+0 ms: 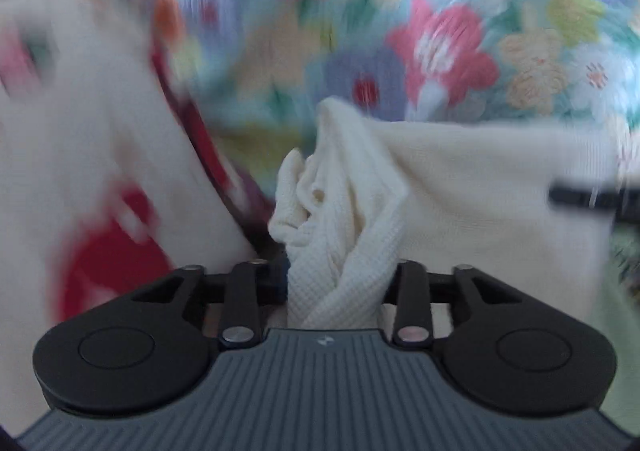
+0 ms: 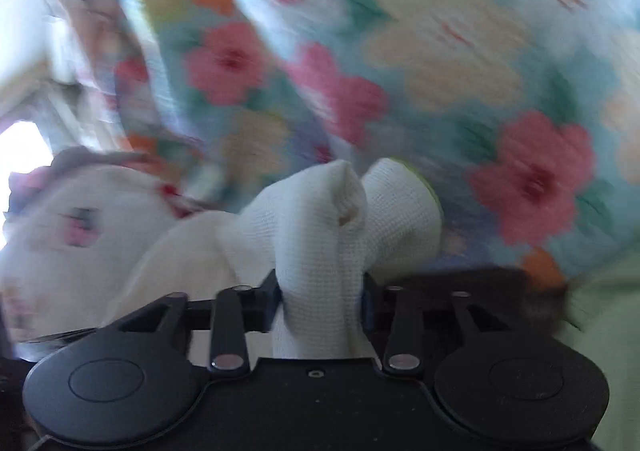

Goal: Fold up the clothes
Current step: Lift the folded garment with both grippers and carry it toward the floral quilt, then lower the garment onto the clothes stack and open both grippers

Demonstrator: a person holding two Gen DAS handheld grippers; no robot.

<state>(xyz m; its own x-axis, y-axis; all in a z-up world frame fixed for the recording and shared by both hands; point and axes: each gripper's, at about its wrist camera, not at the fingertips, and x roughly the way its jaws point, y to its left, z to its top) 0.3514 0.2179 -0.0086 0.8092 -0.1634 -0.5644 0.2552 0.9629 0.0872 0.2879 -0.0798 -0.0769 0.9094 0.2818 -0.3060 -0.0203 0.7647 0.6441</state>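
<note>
A cream waffle-knit garment [image 1: 344, 211] is bunched between the jaws of my left gripper [image 1: 334, 283], which is shut on it; the cloth stretches away to the right as a flat taut panel [image 1: 500, 187]. In the right wrist view the same cream garment [image 2: 320, 235] rises in two rounded folds out of my right gripper [image 2: 320, 303], also shut on it. A dark blur at the right edge of the left wrist view [image 1: 588, 197] looks like the other gripper. Both views are smeared by motion.
A flowered quilt [image 1: 440, 31] in blue, pink and yellow covers the surface behind [image 2: 480, 71]. A white plush toy with red markings [image 1: 80, 171] lies at the left [image 2: 80, 219]. Pale green fabric [image 2: 608, 331] shows at the lower right.
</note>
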